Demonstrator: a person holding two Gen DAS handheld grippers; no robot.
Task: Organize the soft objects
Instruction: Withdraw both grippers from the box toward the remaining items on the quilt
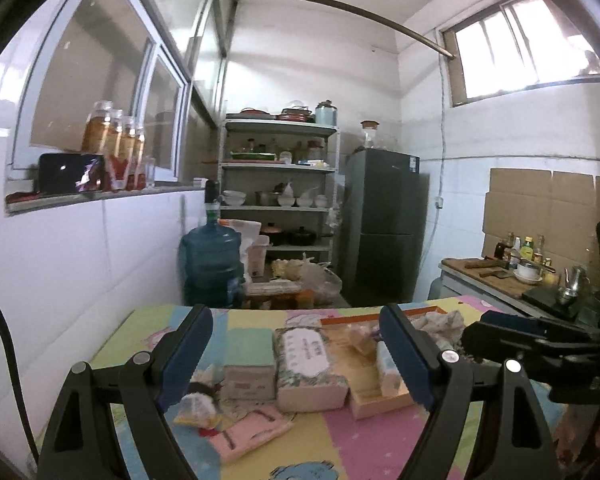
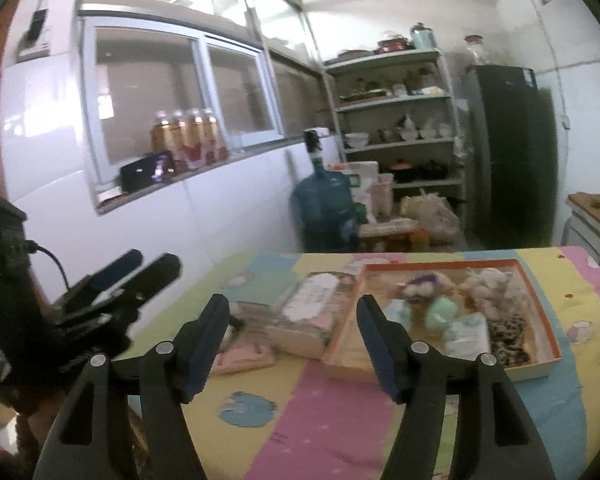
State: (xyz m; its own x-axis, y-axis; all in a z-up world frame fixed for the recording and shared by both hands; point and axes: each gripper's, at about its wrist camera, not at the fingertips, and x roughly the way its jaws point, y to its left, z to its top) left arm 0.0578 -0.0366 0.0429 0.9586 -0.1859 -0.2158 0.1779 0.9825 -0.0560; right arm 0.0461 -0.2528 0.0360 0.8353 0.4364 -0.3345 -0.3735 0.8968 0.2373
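Left gripper [image 1: 296, 354] and right gripper [image 2: 294, 338]: two, both spread wide, nothing held. Orange-rimmed box [image 2: 538, 296]: one, just ahead-right of the right claw, several soft toys inside, count unclear. Tissue packs [image 1: 310, 364]: apparently two, between the left claw's fingers. Pink cloth [image 1: 252, 430]: one, low-left. A low, centred approach is advised before closing.

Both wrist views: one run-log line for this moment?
left tool: open, empty | right tool: open, empty | orange-rimmed box: holds plush toys | tissue pack, pink cloth: on mat outside box
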